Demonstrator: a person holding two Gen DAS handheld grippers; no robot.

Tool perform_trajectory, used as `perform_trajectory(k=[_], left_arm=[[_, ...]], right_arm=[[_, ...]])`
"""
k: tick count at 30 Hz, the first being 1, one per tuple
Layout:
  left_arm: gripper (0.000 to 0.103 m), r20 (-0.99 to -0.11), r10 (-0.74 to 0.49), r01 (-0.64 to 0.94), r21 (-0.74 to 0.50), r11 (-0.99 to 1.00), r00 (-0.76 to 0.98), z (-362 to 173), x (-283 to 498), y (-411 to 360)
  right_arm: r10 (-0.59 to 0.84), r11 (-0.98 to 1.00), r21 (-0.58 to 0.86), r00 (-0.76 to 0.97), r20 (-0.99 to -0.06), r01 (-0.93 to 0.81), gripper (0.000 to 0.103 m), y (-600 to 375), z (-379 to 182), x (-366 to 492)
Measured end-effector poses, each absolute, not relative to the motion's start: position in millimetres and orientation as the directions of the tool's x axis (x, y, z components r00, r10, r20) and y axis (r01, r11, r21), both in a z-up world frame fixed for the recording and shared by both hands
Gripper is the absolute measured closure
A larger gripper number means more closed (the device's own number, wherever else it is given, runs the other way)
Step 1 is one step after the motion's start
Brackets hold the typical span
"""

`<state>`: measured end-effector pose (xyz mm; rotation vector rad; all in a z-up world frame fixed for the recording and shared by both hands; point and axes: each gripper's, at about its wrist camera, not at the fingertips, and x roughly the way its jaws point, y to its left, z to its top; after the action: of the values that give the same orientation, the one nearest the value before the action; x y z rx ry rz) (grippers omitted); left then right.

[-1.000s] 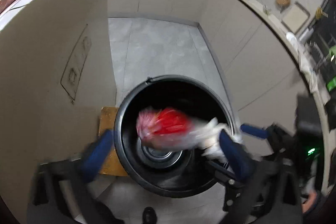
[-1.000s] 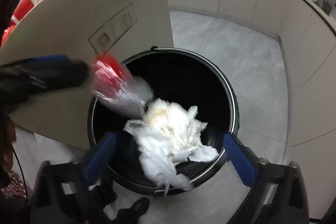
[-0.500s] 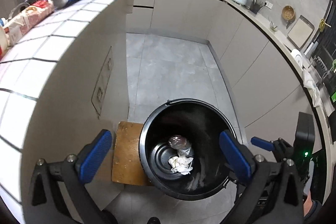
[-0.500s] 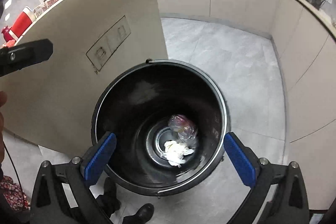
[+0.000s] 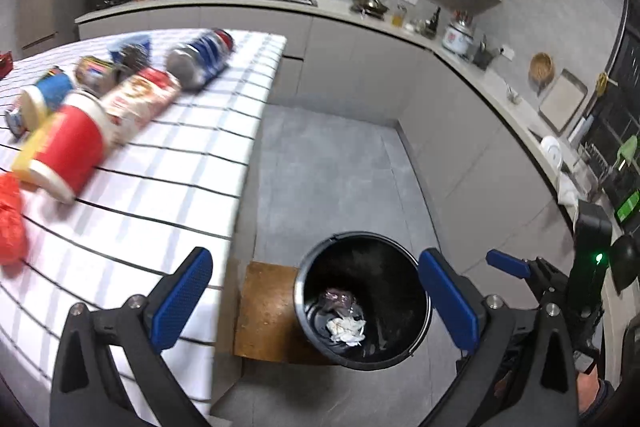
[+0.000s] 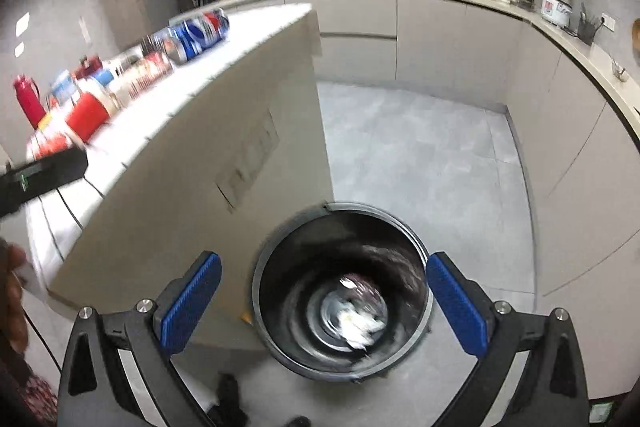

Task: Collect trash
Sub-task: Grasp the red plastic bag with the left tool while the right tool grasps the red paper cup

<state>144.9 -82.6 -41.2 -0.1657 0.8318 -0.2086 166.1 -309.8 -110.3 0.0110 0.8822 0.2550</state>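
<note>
A black round trash bin (image 5: 308, 263) stands on the floor beside the island. At its bottom lie a crumpled white tissue wad (image 5: 346, 329) and a clear bag (image 5: 338, 297). My left gripper (image 5: 316, 303) is open and holds nothing, high above the bin. More trash lies on the tiled island top: a red cup (image 5: 68, 151), a snack tube (image 5: 140, 99), a blue can (image 5: 200, 59) and a red bag (image 5: 10, 219). In the right wrist view my right gripper (image 6: 323, 307) is also open and holds nothing above the bin (image 6: 272, 247), where the tissue wad (image 6: 356, 323) shows blurred.
A wooden board (image 5: 268, 311) lies on the floor left of the bin. The island's side panel (image 6: 240, 167) rises close beside the bin. Grey cabinets and a cluttered counter (image 5: 480, 75) run along the back and right. Grey floor (image 6: 420, 155) lies beyond the bin.
A second ago the left gripper held a red-filled clear bag and the right a white tissue wad over the bin. Both let go, the trash fell in, and both grippers rose.
</note>
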Motion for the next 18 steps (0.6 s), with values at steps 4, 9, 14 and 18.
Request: perform_trajectory(k=[4,9,14,18], left_arm=[[0.000,-0.701,-0.178,0.049,-0.201,0.978,0.690,-32.4,142.1,-44.8],[0.000,-0.698,-0.091,-0.040,-0.169,0.985,0.710,-28.2,139.6,-0.4],[0.000,-0.695,-0.035,-0.111,-0.165,0.980,0.718,-30.4,139.2,42.6],[0.000,-0.694,0.005,-0.150,-0.148,0.978,0.720,-32.8,135.4,67.1]], right_arm=[[0.213,0.972,0.104,0.594,-0.776,-0.212,0.000,-283.2,-94.9,173.6],[0.206,0.967,0.068,0.602,-0.771,-0.244,0.000,-243.6,-77.8,181.1],[0.222,0.957,0.049,0.607,-0.763,-0.287,0.000,-205.5,-68.2,186.4],[0.236,0.946,0.037,0.607,-0.759,-0.322,0.000,-175.7,-62.8,187.5]])
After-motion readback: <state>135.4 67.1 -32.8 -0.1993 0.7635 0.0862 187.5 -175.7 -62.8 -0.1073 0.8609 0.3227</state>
